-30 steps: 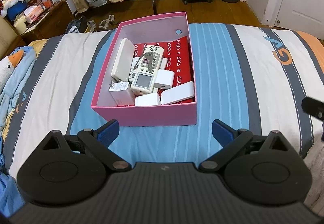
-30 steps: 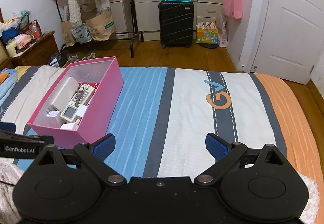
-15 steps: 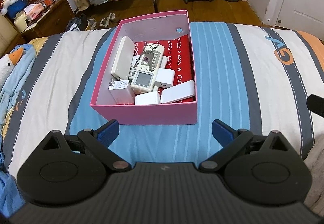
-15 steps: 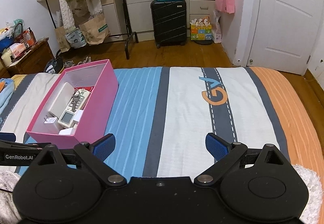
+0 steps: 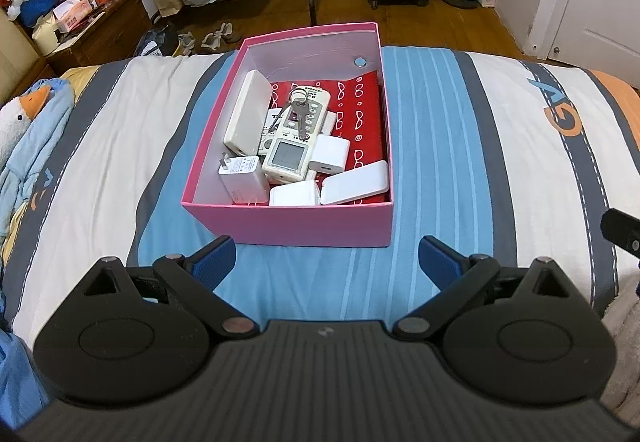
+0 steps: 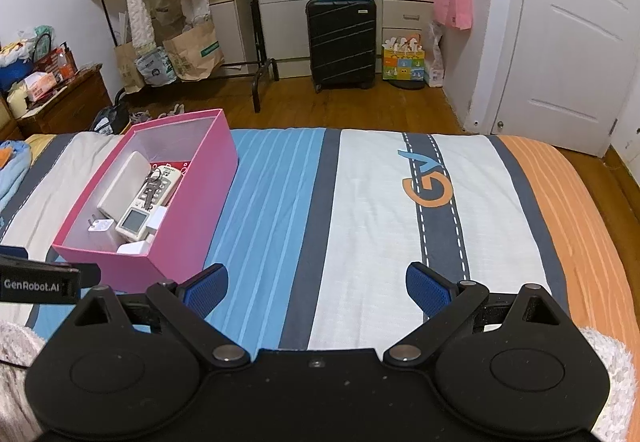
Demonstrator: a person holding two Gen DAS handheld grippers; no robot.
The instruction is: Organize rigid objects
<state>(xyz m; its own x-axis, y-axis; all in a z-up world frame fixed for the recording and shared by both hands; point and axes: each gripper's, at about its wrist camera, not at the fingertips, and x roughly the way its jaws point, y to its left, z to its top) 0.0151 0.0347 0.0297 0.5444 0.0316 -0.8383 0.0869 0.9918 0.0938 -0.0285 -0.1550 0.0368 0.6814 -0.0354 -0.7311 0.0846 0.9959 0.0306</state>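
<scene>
Left gripper (image 5: 326,256): jaws spread wide and holding nothing; it hovers over the striped bedcover (image 5: 460,146), just short of the near wall of the pink rectangular cardboard box (image 5: 308,228).
Right gripper (image 6: 316,290): jaws likewise wide apart and empty, over bare bedcover to the right of the box and apart from it.
Task items: all lie inside the pink box, on its red patterned lining (image 5: 362,110).
Contents: a long white remote control with a grey screen (image 5: 296,142), a bunch of metal keys (image 5: 298,112) lying on top of it, a tall cream slab-shaped power bank (image 5: 248,118) leaning at the left wall, a white plug-in charger with prongs (image 5: 242,182), a small white cube charger (image 5: 330,158), a flat white rounded case (image 5: 356,188) and a white block (image 5: 294,198) at the near wall.
Bedcover: no loose rigid items visible on it in either view.
Step in hand: judged to be at or near the end of collecting, with both tools clear of the box.
Next move: if any tidying remains, the left gripper needs to go forward over the near wall and down; the keys sit loose and may slide off the remote.
Change from earlier frames: the box sits slightly lower and nearer in the left view, and the right view has tilted up to show more of the room. Contents and jaw spread are unchanged.
</scene>
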